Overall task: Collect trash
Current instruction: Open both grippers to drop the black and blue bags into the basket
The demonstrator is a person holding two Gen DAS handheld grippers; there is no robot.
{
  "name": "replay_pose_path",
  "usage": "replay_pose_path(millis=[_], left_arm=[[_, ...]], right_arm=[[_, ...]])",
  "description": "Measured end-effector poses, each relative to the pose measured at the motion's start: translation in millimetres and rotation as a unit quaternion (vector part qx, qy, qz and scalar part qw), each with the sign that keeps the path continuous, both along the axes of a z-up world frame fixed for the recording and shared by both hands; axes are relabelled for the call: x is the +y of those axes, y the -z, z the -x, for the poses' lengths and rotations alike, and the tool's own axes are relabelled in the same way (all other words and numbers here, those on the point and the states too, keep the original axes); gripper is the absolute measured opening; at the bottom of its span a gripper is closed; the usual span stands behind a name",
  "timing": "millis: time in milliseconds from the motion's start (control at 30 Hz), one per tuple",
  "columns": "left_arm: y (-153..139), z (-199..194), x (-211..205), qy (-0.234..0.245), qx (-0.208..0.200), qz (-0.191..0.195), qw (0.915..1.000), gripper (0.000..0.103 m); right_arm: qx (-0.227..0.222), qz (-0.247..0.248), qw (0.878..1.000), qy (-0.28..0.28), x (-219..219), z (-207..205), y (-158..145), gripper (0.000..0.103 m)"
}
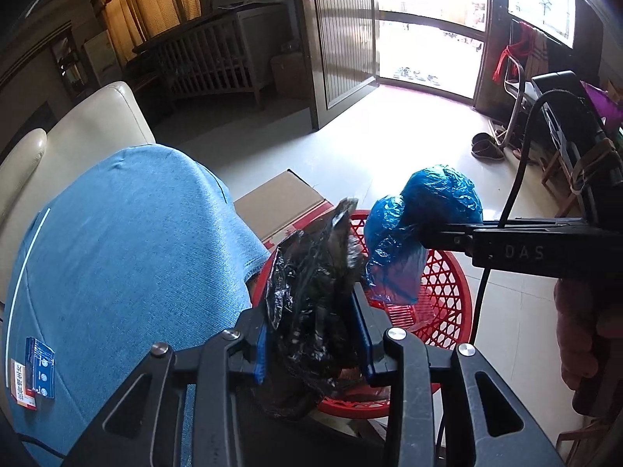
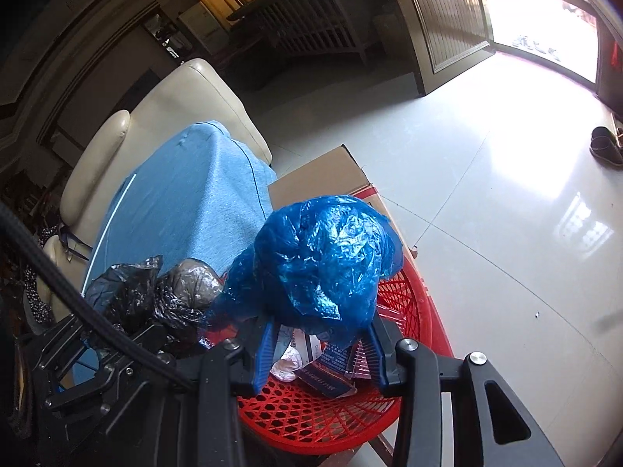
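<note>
While both wads hung over the red lattice plastic basket (image 2: 405, 311), the left tongs (image 1: 311, 334) pinched a crumpled black plastic bag (image 1: 311, 288) and the right tongs (image 2: 319, 334) pinched a crumpled blue plastic bag (image 2: 323, 257) at its one o'clock. Paper scraps (image 2: 323, 373) already lay inside, so judging by that, collection seemed well along, with only release of both bags left.

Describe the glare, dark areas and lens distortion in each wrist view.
Left wrist view: the open doorway is blown out white, the curtained corner stays dim, and fisheye bends the door frame; the black bag in the left gripper is sharp. Right wrist view: sunlight glares off the floor tiles, highlights glint on the blue bag, and the corners vignette black.
</note>
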State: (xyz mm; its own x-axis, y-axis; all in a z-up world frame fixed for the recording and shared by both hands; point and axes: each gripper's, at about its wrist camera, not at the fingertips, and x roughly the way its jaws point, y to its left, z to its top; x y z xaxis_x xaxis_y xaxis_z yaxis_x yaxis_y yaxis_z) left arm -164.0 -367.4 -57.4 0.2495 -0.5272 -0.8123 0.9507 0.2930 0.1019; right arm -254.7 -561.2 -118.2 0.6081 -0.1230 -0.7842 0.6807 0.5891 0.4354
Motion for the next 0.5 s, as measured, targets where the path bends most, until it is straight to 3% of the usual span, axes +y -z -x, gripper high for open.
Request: replay_pose_path(millis=[133, 500], left_arm=[[-1, 0, 0, -0.002, -0.004, 0.001, 1.0, 0.044], [-7, -9, 10, -0.016, -0.007, 0.007, 0.9998, 0.046]], right_arm=[[-0.002, -0.013, 1.0, -0.002, 0, 0, 1, 0.044], [-0.005, -0.016, 1.0, -0.004, 1, -5, -1, 0.045]])
